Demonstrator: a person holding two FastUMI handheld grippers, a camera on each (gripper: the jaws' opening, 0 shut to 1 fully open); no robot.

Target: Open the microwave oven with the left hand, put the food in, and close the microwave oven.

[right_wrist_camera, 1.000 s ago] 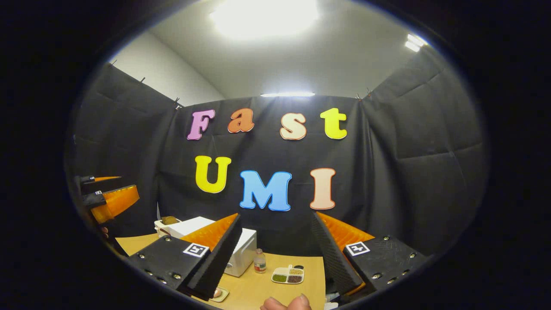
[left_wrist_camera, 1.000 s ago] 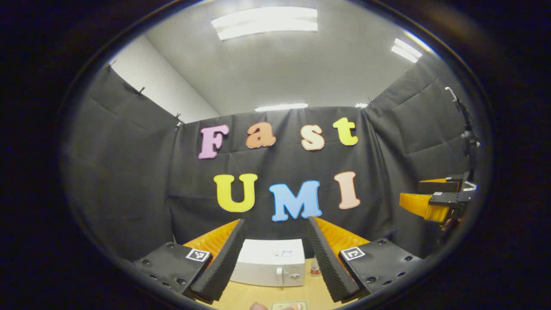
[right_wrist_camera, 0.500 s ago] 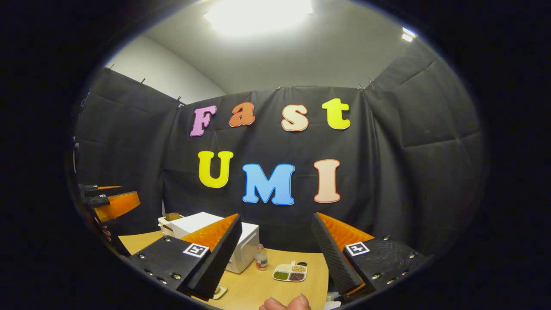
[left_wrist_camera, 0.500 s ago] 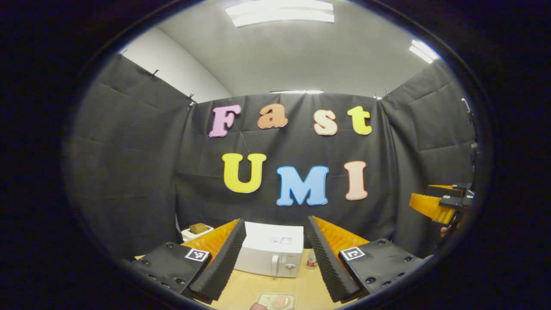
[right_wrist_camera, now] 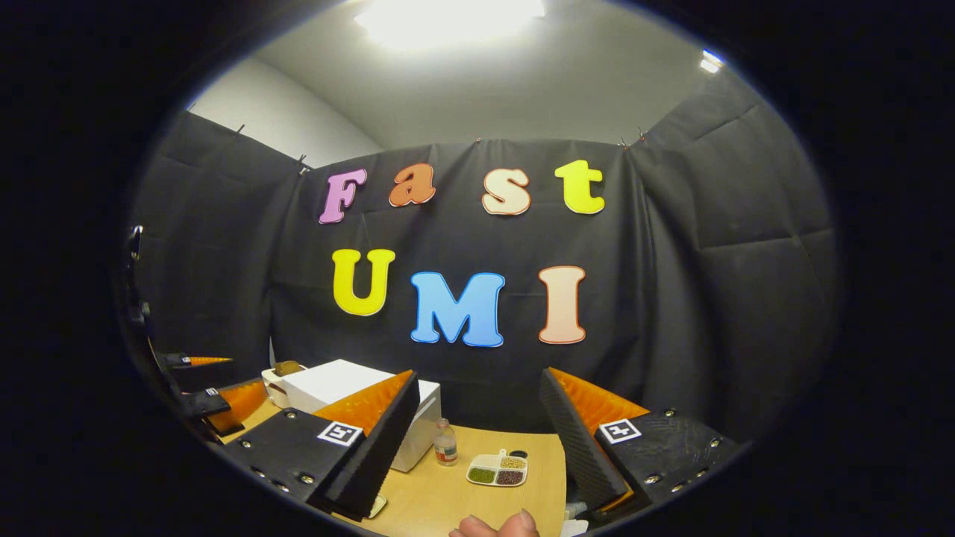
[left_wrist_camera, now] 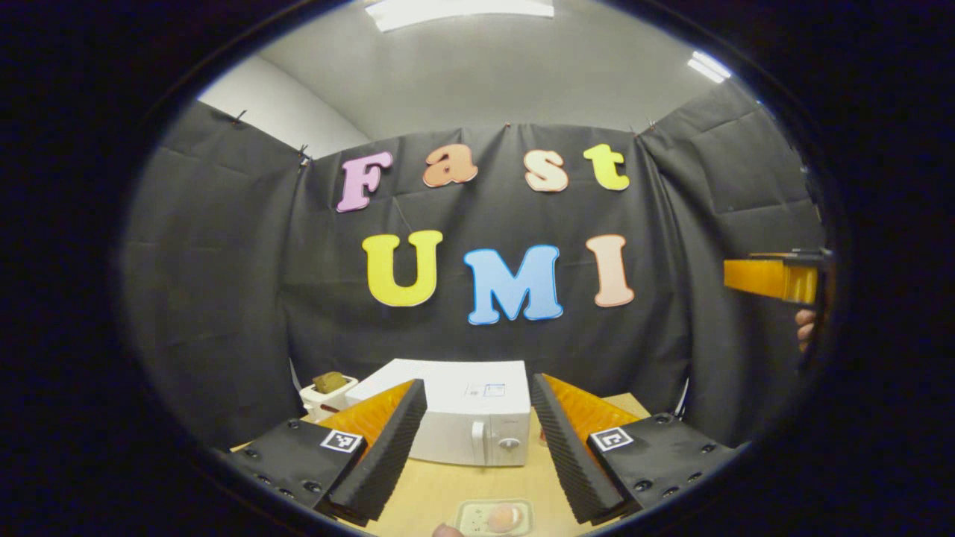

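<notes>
A white microwave stands on the wooden table with its door shut, its handle and knob facing me. My left gripper hovers open in front of it, apart from it, with nothing between the fingers. Close below lies a small plate of food. In the right gripper view, my right gripper is open and empty above the table, with the microwave to its left. The left gripper shows at the far left, and the right gripper at the left gripper view's right edge.
A white container holding a brown item sits left of the microwave. A small bottle and a divided dish of grains stand to the microwave's right. A thumb shows at the bottom edge. Black cloth walls surround the table.
The left gripper has come lower and nearer the microwave, which now looks larger. The right gripper view has tipped down a little. Both grippers stayed open.
</notes>
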